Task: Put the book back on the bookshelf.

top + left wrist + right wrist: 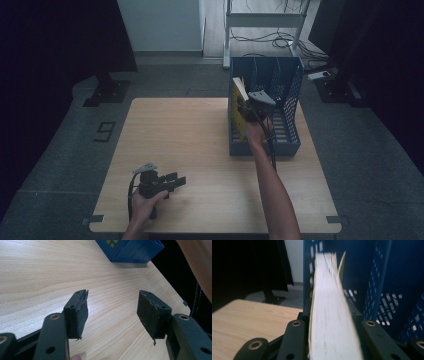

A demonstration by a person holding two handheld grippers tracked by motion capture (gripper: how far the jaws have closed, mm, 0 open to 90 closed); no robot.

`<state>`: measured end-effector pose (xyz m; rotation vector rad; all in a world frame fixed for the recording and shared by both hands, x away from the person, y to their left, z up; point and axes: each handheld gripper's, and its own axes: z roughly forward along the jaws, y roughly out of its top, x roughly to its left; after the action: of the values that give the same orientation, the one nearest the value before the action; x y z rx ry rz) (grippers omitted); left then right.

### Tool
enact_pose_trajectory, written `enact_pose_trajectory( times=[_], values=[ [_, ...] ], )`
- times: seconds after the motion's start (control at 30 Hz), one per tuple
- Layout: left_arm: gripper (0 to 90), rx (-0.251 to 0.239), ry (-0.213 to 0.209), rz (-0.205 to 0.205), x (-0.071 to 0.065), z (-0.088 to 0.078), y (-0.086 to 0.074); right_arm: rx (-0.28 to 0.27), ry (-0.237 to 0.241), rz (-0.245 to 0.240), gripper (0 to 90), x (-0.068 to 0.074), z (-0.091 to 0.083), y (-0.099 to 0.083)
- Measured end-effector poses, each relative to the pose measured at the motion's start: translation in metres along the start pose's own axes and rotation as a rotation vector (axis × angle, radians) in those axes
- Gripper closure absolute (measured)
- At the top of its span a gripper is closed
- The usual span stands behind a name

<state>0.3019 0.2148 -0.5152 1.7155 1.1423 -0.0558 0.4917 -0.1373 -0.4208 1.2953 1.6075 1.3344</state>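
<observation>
The right claw (332, 322) pinches a yellow-covered book (329, 305), whose pages hide its pads, inside the blue perforated file rack (292, 95). The left claw (112, 312) rests spread over the wooden surface (190, 140).

books: 1 (238, 107) | file racks: 1 (291, 145) | tables: 1 (200, 150) | tools: 2

Blue file rack (290, 145) walls hem the book (239, 107), open tabletop (190, 130) leftward

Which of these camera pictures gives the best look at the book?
The right gripper view: the book sits close up, page edges between the black jaws. The high view shows its yellow cover, small, in the blue file rack. The left gripper view offers nothing clear.
</observation>
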Motion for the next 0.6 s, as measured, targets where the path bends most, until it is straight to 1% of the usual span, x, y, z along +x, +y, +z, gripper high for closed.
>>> enact_pose_trajectory(
  times=[0.03, 0.1, 0.17, 0.3, 0.43, 0.6],
  values=[
    [41.5, 0.003, 0.000, 0.000, -0.0006, 0.0005, -0.0001, -0.004, 0.005, 0.003, 67.8, -0.0006, -0.0005, 0.0011],
    [41.5, 0.007, -0.002, 0.003, -0.0014, 0.0015, -0.0005, 0.015, 0.013, 0.004, 67.3, -0.0018, -0.0001, 0.0035],
    [41.5, 0.007, -0.002, 0.003, -0.0017, 0.0018, -0.0007, 0.013, 0.017, 0.006, 67.1, -0.0025, -0.0001, 0.0056],
    [41.5, 0.004, -0.002, 0.002, -0.0012, 0.0006, -0.0002, 0.016, 0.015, -0.010, 67.4, -0.0016, 0.0014, 0.0092],
    [41.4, 0.000, 0.000, -0.001, -0.0006, -0.0003, 0.0000, 0.022, -0.001, -0.026, 70.1, -0.0010, 0.0038, 0.0101],
    [41.5, 0.003, -0.003, 0.002, -0.0021, 0.0007, -0.0003, 0.030, -0.031, -0.031, 73.9, -0.0002, 0.0037, 0.0099]
  ],
)
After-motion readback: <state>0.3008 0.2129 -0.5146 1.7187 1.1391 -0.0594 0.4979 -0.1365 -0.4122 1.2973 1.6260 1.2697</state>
